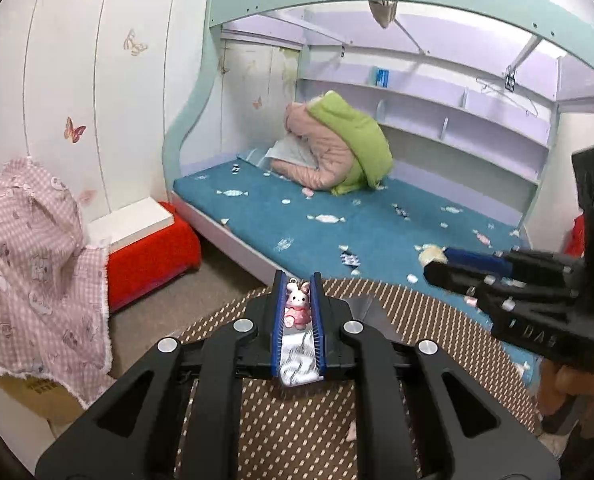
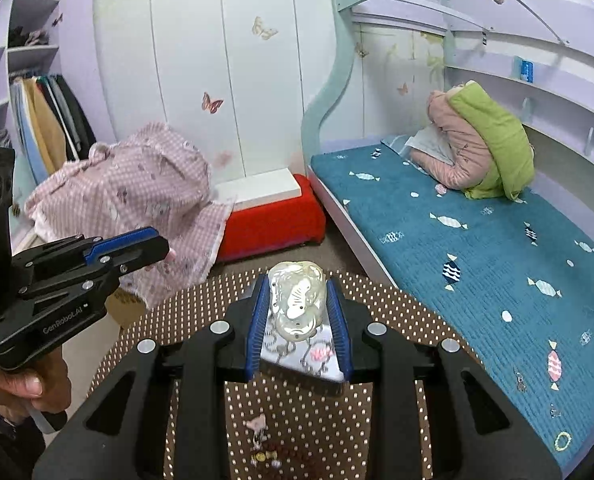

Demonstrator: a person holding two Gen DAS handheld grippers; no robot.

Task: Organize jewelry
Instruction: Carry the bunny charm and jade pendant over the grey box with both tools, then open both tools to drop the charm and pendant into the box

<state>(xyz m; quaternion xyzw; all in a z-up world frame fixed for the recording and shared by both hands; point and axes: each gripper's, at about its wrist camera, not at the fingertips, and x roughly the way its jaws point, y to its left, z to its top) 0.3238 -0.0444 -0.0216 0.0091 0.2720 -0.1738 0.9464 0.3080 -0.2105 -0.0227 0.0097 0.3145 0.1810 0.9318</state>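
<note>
Left gripper (image 1: 297, 300) clamps a pink bunny charm (image 1: 297, 305). Right gripper (image 2: 299, 312) clamps a clear shell-shaped case (image 2: 297, 300); below it, small trinkets (image 2: 263, 446), possibly beads.

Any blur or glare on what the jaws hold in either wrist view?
Left wrist: pink bunny charm is sharp; right gripper is motion-blurred. Right wrist: clear plastic shell-shaped case shows white glare; left gripper is sharp.
</note>
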